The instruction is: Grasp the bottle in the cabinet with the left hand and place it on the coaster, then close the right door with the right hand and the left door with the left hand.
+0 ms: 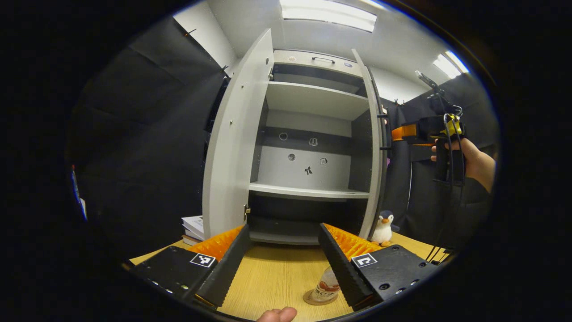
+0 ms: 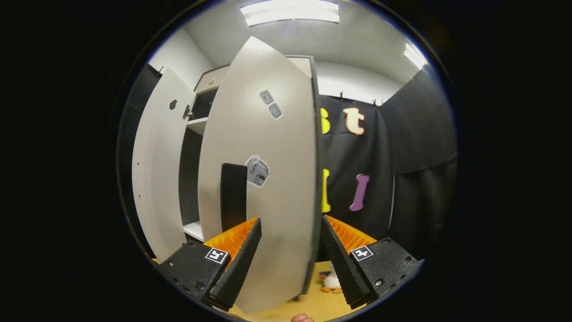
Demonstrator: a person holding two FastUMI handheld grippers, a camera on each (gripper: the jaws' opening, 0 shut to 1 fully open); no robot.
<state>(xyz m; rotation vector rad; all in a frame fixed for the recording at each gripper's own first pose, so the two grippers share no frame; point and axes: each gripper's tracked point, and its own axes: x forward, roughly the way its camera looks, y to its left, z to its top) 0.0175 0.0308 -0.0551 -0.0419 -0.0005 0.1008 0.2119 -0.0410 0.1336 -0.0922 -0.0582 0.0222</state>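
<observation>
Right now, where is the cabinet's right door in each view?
Left gripper view: the right door stands edge-on, right of the shelves.
Right gripper view: it fills the centre, its outer face between the open fingers.
Shared landmark: the toy penguin on the table near the door's foot.

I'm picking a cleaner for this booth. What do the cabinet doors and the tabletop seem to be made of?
The right door looks like laminated board with a smooth, matt grey face and a dark edge band; the left door looks alike. The table shows a pale wood grain with a soft sheen, probably veneer or wood-print laminate; which one I cannot tell.
</observation>
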